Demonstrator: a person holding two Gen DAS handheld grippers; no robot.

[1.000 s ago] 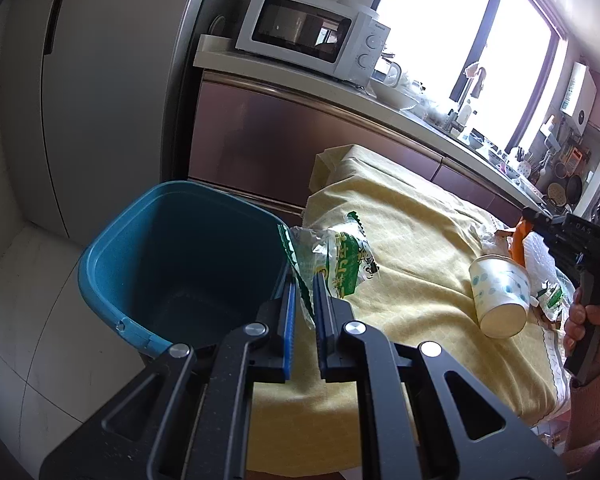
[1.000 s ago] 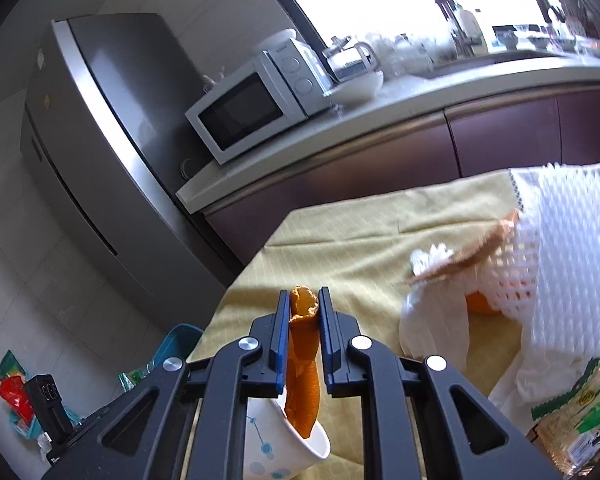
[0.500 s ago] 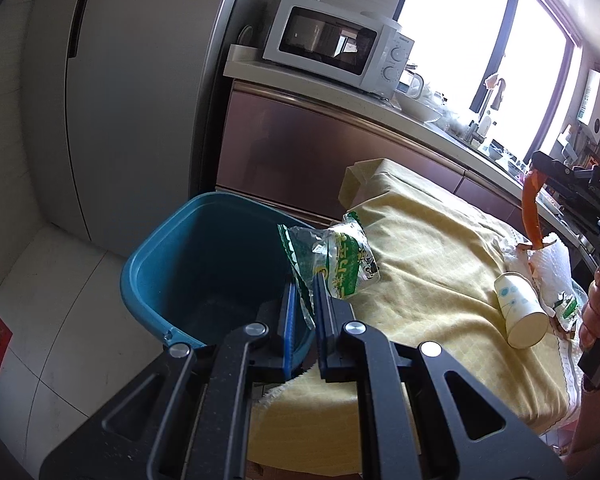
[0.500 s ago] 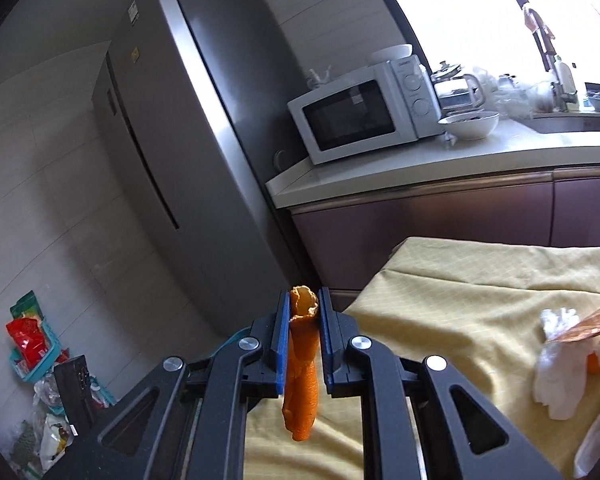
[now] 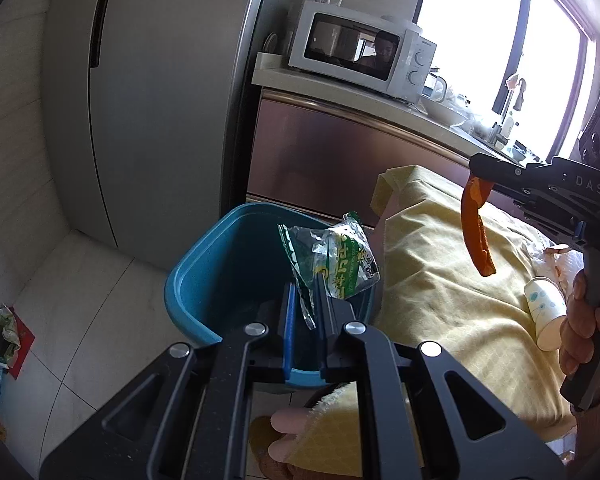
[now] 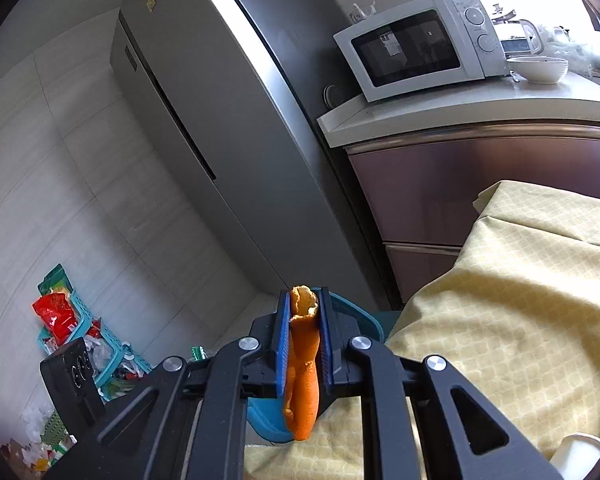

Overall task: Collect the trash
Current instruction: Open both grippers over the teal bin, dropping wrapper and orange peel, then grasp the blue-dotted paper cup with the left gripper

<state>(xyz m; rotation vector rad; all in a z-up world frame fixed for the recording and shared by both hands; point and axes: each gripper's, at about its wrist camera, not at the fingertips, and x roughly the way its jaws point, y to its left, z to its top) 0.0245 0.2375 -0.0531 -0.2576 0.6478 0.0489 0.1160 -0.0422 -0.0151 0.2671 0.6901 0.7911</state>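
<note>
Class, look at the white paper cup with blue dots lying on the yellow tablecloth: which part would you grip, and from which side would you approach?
Grip the white paper cup with blue dots across its side wall, coming down from above. It lies on its side on the yellow tablecloth, so the rounded wall faces up.

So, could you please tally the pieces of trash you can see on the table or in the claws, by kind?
Plastic wrapper: 1, in the left claw
Orange peel: 1, in the right claw
Paper cup: 1, on the table
Total: 3
</note>
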